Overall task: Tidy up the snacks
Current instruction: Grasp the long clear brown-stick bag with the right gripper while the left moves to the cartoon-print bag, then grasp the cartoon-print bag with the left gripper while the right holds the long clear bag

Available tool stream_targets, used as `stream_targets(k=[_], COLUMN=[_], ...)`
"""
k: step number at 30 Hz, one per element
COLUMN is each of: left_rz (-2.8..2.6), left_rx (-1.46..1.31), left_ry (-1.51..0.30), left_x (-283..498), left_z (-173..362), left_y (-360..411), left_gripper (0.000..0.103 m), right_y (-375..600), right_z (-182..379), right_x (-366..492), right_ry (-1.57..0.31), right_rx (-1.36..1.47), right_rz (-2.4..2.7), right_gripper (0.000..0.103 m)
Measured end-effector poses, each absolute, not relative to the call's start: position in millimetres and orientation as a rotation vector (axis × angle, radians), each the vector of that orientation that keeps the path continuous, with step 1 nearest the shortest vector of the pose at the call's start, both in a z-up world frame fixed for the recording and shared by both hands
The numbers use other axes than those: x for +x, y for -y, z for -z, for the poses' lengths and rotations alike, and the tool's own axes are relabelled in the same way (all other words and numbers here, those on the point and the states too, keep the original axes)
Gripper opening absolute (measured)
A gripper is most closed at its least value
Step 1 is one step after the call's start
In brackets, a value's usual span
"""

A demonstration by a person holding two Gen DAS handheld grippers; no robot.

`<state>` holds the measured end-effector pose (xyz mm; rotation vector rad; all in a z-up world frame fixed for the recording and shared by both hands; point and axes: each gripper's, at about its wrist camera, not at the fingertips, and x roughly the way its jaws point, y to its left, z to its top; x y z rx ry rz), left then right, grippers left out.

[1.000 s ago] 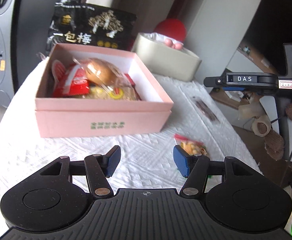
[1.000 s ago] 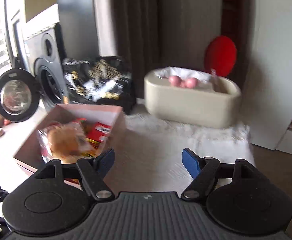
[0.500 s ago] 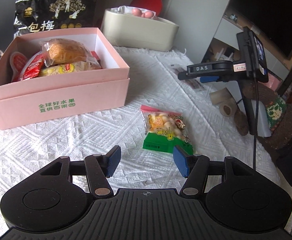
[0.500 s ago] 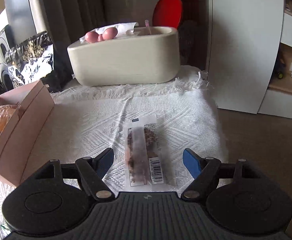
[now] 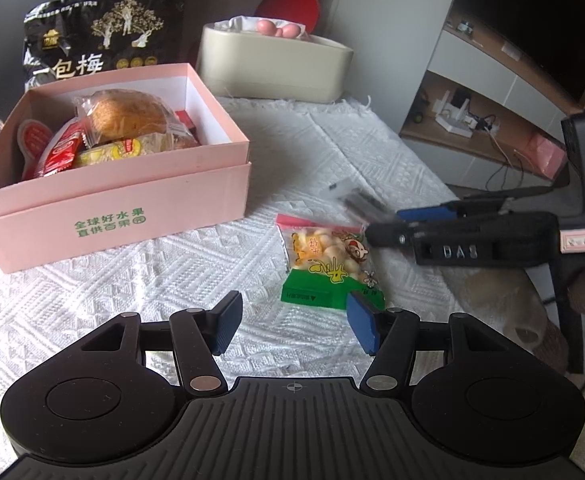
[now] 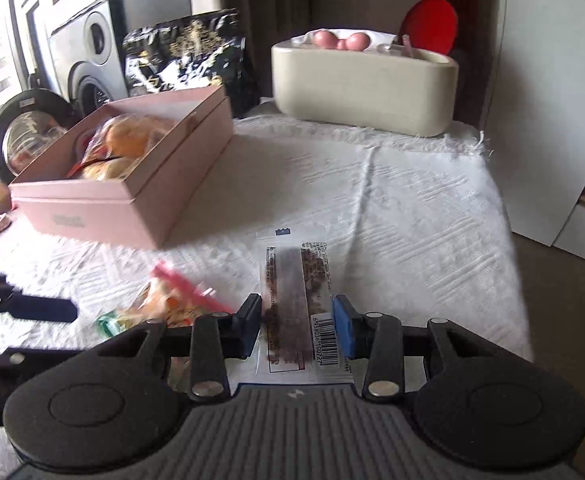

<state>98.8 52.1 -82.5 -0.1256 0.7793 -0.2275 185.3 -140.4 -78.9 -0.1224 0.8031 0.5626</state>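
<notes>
My right gripper [image 6: 296, 326] is low over the white cloth. Its jaws are closing, and the pads press on the two long edges of a clear packet with a dark snack bar [image 6: 292, 280]. In the left wrist view the same gripper [image 5: 392, 224] comes in blurred from the right, over that packet [image 5: 356, 196]. My left gripper [image 5: 292, 316] stands open with nothing between its fingers. A yellow and green snack packet [image 5: 324, 260] lies just beyond its right fingertip. The pink box [image 5: 112, 216] at the left holds several wrapped snacks.
A black snack bag [image 5: 104, 36] stands behind the box. A cream tub [image 5: 272, 68] with pink balls sits at the back, with a red disc [image 5: 288, 0] behind it. The cloth-covered table [image 6: 432, 208] drops off on the right. A washing machine [image 6: 88, 52] stands at the far left.
My right gripper swung from the box to the bar packet, came down over it and narrowed its jaws on it. My left gripper swung right from the box towards the yellow packet.
</notes>
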Motion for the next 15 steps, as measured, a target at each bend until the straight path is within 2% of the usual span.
stream_targets(k=[7, 13, 15], left_rz=[0.213, 0.212, 0.217], left_rx=[-0.082, -0.086, -0.098], left_ry=[-0.766, -0.774, -0.778], left_x=[93, 94, 96], left_z=[77, 78, 79], left_y=[-51, -49, -48], left_gripper=[0.063, 0.063, 0.063], right_y=[128, 146, 159], right_z=[77, 79, 82], right_x=[150, 134, 136], right_ry=[-0.799, -0.689, -0.676], right_rx=[-0.088, -0.169, -0.155], right_rz=[-0.638, -0.414, -0.345], right_gripper=[0.039, 0.04, 0.048])
